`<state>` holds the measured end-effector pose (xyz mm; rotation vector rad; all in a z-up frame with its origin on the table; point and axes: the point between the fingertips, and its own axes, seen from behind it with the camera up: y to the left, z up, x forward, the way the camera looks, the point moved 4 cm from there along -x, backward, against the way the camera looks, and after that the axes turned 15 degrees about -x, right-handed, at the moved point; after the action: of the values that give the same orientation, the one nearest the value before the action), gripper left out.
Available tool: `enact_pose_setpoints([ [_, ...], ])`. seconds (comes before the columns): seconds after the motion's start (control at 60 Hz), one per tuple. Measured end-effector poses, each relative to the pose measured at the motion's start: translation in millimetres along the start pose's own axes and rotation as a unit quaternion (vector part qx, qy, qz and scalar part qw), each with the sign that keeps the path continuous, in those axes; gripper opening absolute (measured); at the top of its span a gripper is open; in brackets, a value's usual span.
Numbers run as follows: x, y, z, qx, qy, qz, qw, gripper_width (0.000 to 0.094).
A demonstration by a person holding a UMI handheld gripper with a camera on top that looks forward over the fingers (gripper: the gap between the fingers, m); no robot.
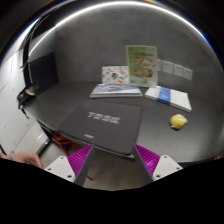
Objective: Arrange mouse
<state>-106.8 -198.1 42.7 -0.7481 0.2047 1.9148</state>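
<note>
My gripper (115,165) is open, its magenta pads (82,158) spread wide with nothing held between them. Just ahead of the fingers lies a closed dark grey laptop (100,122) on the dark table (160,140). A pale whitish object (28,150) lies left of the left finger near the table's edge; I cannot tell whether it is the mouse. A small rounded yellow object (178,121) sits on the table beyond the right finger. The surface right between the fingers looks brownish and is unclear.
A flat book (116,91) lies beyond the laptop. A white and blue box (170,97) lies at the back right. Picture cards (141,60) stand against the grey wall. A dark monitor (42,70) stands at the far left.
</note>
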Motion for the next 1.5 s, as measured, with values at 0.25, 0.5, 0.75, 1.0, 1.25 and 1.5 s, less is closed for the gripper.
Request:
enact_pose_setpoints([
  [0.25, 18, -114, -21, -0.005, 0.029, -0.128, 0.991, 0.0825],
  [0.5, 88, -134, -7, 0.055, 0.038, -0.079, 0.995, 0.0825],
  [0.75, 155, -142, 36, 0.069, 0.035, -0.095, 0.993, 0.0794],
  [1.0, 207, -103, 67, 0.084, 0.052, -0.124, 0.987, 0.0516],
  [1.25, 168, -58, 122, 0.104, -0.002, -0.207, 0.973, 0.0423],
  [1.5, 139, 135, 243, 0.072, -0.106, -0.19, 0.973, 0.0418],
])
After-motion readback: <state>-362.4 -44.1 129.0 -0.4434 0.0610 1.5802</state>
